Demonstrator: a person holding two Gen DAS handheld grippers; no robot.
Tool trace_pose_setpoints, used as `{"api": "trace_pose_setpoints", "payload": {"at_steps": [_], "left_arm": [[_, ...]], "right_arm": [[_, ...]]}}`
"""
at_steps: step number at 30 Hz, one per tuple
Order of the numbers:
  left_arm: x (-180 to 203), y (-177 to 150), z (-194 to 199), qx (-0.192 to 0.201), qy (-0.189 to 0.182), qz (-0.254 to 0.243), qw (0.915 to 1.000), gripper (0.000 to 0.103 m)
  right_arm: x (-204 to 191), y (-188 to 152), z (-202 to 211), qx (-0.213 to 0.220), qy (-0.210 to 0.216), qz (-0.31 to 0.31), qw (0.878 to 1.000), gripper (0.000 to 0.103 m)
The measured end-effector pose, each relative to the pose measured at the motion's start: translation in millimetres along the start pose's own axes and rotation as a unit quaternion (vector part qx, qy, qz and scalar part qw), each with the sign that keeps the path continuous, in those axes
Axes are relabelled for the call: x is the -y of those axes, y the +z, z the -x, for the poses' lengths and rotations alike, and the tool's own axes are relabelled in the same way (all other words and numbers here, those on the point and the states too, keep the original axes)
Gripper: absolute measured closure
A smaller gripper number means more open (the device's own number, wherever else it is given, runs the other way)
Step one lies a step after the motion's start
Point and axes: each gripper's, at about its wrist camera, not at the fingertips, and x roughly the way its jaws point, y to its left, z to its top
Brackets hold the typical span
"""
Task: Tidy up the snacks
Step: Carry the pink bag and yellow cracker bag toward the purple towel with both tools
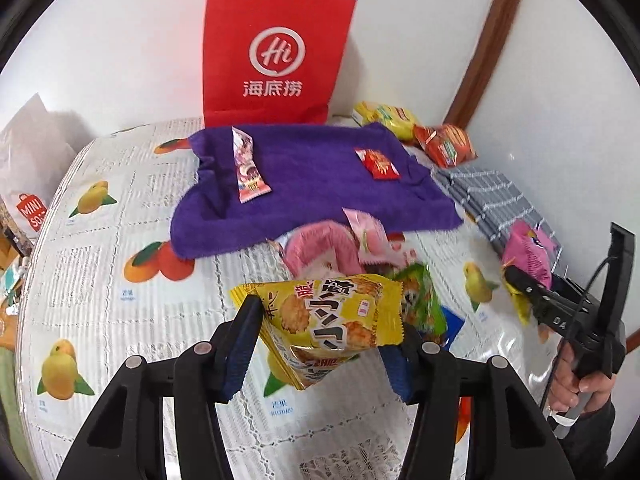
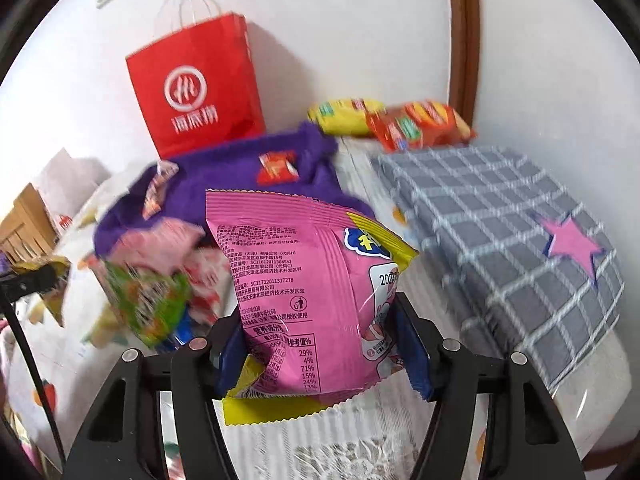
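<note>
My left gripper (image 1: 324,344) is shut on a yellow cracker packet (image 1: 332,320) and holds it above the fruit-print tablecloth (image 1: 120,320). My right gripper (image 2: 320,344) is shut on a pink snack packet (image 2: 304,292), lifted over the table; it also shows in the left wrist view (image 1: 526,256) at the right. A pile of pink and green snack packets (image 1: 360,264) lies in the middle of the table. A purple towel (image 1: 312,184) behind it carries a long pink packet (image 1: 248,166) and a small red packet (image 1: 378,164). A grey checked cloth (image 2: 500,240) with a pink star lies at the right.
A red paper bag (image 1: 276,60) stands against the wall behind the towel. A yellow packet (image 1: 384,118) and a red packet (image 1: 446,146) lie in the far right corner. A white Miniso bag (image 1: 28,184) stands at the left edge. A brown door frame (image 1: 488,40) runs up the wall.
</note>
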Motion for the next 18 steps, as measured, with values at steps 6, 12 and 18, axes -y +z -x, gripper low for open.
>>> {"api": "trace_pose_setpoints", "payload": {"at_steps": [6,12,18], "left_arm": [[-6.7,27.3,2.9,0.016,0.008,0.014,0.9997,0.049],[-11.5,57.4,-0.7,0.032,0.017,0.028,0.9989,0.049],[-14.6,86.1,-14.7,0.048,0.035,0.037,0.9975,0.049]], "right_arm": [[-9.6,43.6,3.4,0.013,0.030,-0.001,0.999,0.038],[-23.8,88.3,-5.9,0.032,0.038,0.005,0.999,0.038],[-41.1,129.9,-33.6,0.041,0.054,0.001,0.998,0.038]]}}
